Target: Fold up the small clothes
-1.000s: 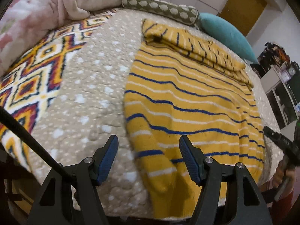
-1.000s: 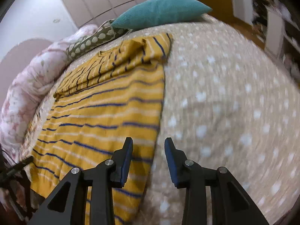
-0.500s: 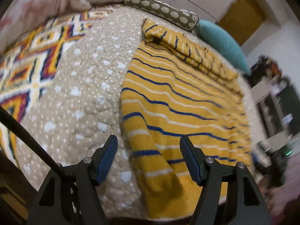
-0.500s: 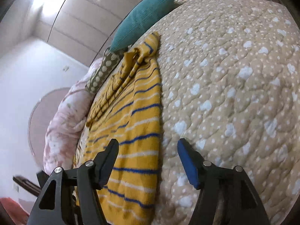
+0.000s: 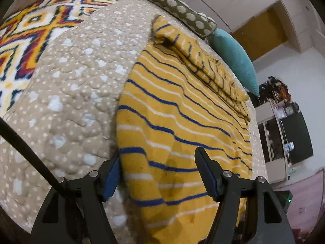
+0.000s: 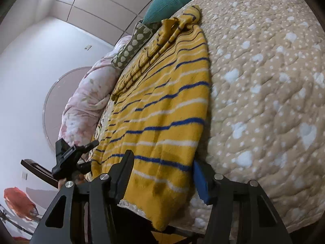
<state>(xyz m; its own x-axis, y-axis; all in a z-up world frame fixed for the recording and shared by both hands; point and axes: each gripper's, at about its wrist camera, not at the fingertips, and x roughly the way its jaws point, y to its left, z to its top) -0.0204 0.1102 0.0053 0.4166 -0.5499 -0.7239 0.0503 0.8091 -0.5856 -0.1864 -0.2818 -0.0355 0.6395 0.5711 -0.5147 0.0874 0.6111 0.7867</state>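
Note:
A yellow garment with blue and white stripes (image 5: 178,122) lies spread flat on the bed, its far end folded over in a bunch. It also shows in the right wrist view (image 6: 162,109). My left gripper (image 5: 158,174) is open, its jaws straddling the garment's near left corner at the bed's edge. My right gripper (image 6: 162,174) is open, its jaws straddling the garment's near right corner, which hangs over the bed's edge. The left gripper (image 6: 69,158) also shows in the right wrist view, low at the left.
The bed has a beige dotted quilt (image 5: 77,85) and a patterned blanket (image 5: 26,40) at the left. A green dotted pillow (image 5: 178,12), a teal pillow (image 5: 235,55) and a pink duvet (image 6: 89,93) lie at the far end. Shelves (image 5: 284,126) stand at the right.
Both grippers have moved in to the garment's near corners. The right gripper's jaws have opened wide and now straddle the right corner; the left gripper has shifted right over the left corner.

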